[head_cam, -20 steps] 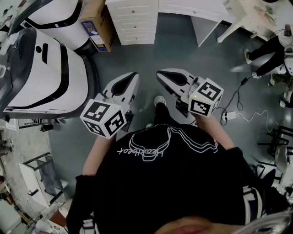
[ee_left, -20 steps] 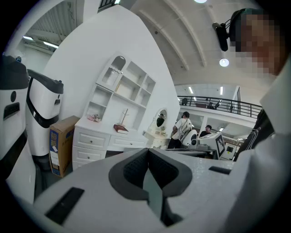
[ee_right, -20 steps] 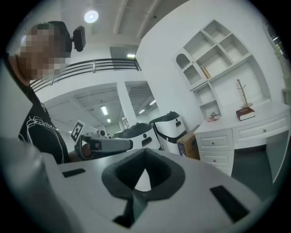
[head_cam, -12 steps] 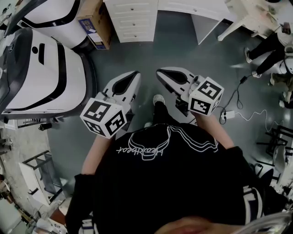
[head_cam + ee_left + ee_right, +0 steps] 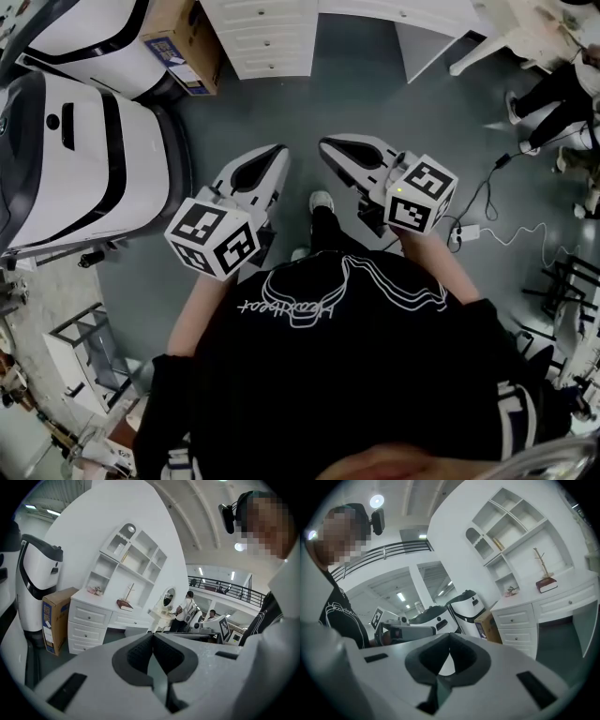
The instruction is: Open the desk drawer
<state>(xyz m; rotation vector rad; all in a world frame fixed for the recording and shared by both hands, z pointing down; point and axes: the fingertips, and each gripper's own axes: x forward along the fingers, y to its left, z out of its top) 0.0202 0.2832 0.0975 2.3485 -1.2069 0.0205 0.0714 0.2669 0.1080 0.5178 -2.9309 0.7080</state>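
Desk drawers slid toward top edge of head view; grippers unmoved.
Left gripper and right gripper: jaws pressed together, empty.

The operator wore a black short-sleeved shirt printed with a white line drawing and script, dark trousers and a light shoe. The left tool and right tool had white shells with dark grey pads. The left cube and right cube bore black-and-white square markers.

Left gripper beside right gripper, well short of desk drawers; cardboard box left of drawers.
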